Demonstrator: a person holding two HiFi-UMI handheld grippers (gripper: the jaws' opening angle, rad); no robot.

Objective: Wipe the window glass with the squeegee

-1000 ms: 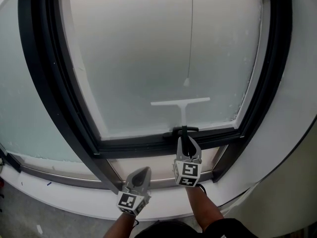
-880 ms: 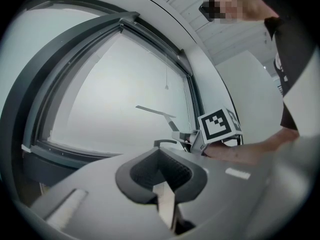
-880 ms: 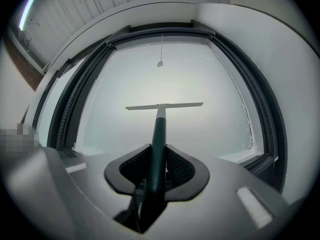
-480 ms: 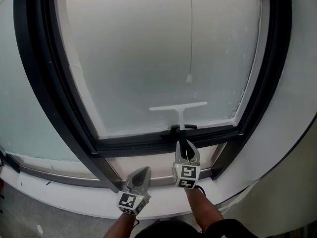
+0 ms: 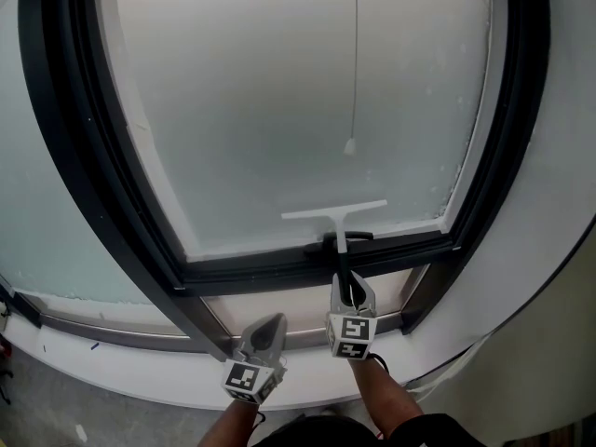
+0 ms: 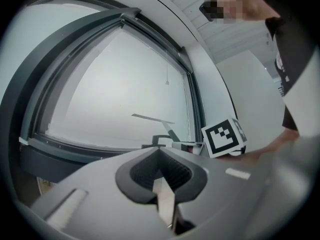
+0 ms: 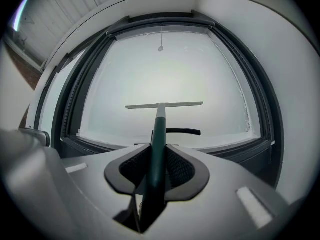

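Observation:
The squeegee has a pale blade lying flat against the frosted window glass, low on the pane just above the bottom frame. Its dark green handle runs straight back into my right gripper, which is shut on it. In the right gripper view the blade sits level across the glass. My left gripper hangs lower and to the left, below the sill, shut with nothing in it. From the left gripper view the squeegee shows off to the right.
A black window handle lies on the bottom frame right under the blade. A thin pull cord with a small bob hangs in front of the glass above the squeegee. Dark frame bars border the pane on both sides.
The squeegee blade has slid down the glass toward the bottom frame, drawn by the right gripper. The left gripper has stayed put.

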